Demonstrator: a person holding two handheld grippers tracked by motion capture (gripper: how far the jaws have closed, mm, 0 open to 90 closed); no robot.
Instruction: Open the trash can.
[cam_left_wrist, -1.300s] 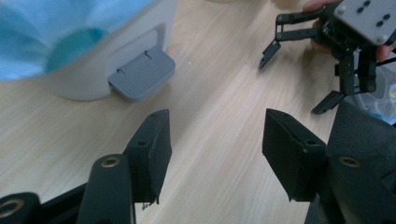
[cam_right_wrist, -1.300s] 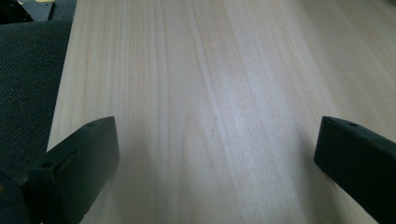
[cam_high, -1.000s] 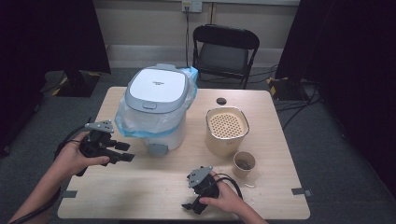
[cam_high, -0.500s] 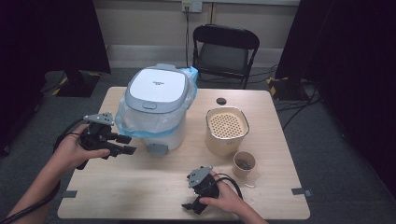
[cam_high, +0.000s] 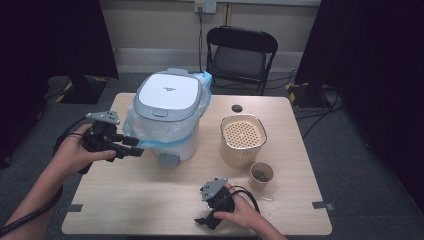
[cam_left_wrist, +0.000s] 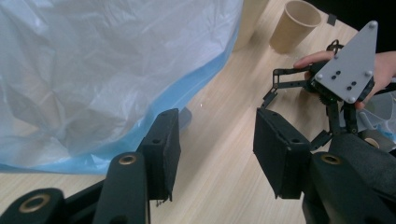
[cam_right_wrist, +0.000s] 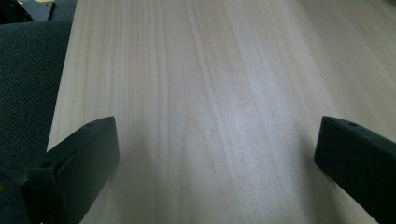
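left claw (cam_high: 134, 146) beside the bagged bin (cam_high: 167, 112) at the table's (cam_high: 150, 200) far left

its jaws, just closing, stand part open with nothing between them, near the blue-edged plastic bag (cam_left_wrist: 93, 70), which hides the bin's sides. small grey lid writing is too small to read. right claw (cam_high: 202, 220) rests wide open and empty on the pale wooden table, near edge. dark room beyond; folding chair (cam_high: 241, 52) at the wall.

A wooden table (cam_high: 165, 200) is set on a grey carpet (cam_high: 360, 165). A black folding chair (cam_high: 241, 55) is placed past the table at 12 o'clock, by a pale wall (cam_high: 155, 25). Black curtains (cam_high: 370, 60) are hung at 3 and 9 o'clock. A socket (cam_high: 205, 6) is fixed on the wall.
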